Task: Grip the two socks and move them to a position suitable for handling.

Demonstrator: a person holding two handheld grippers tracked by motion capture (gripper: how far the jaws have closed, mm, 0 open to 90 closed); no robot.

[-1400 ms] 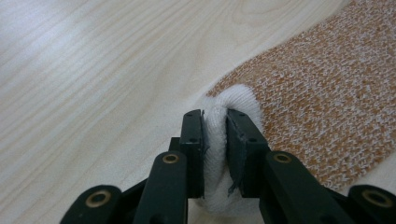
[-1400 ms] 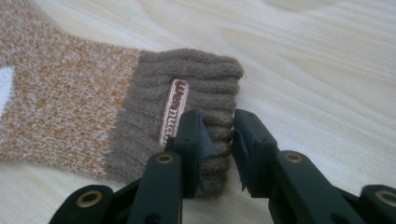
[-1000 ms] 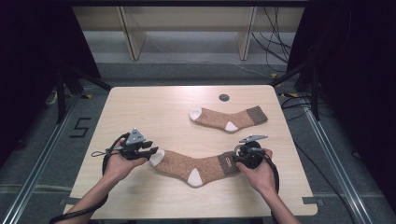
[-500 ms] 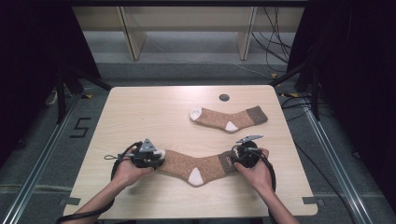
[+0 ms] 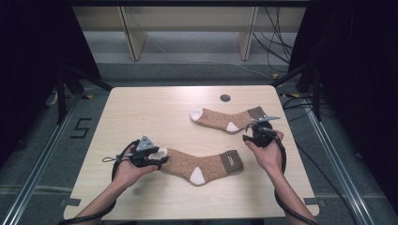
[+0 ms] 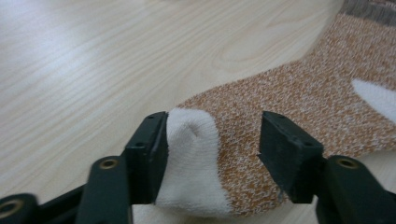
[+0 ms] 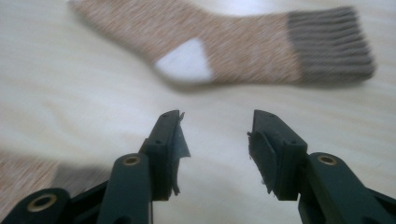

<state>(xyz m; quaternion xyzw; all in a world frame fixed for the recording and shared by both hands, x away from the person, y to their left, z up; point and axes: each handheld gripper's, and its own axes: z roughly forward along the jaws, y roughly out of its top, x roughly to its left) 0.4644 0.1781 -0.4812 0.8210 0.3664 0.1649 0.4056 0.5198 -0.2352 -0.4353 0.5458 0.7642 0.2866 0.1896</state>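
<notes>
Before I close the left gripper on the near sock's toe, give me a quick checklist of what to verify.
1. Toe between the jaws: ok. The near sock has its white toe inside the open left gripper.
2. Both jaws touching the toe: not ok. One touches it; the other stands apart over the orange knit.
3. Sock flat on the table: ok.
4. Right gripper free: ok, open and holding nothing, jaws aimed at bare table before the far sock.
5. Socks apart: ok; the high view shows a gap between them.
</notes>
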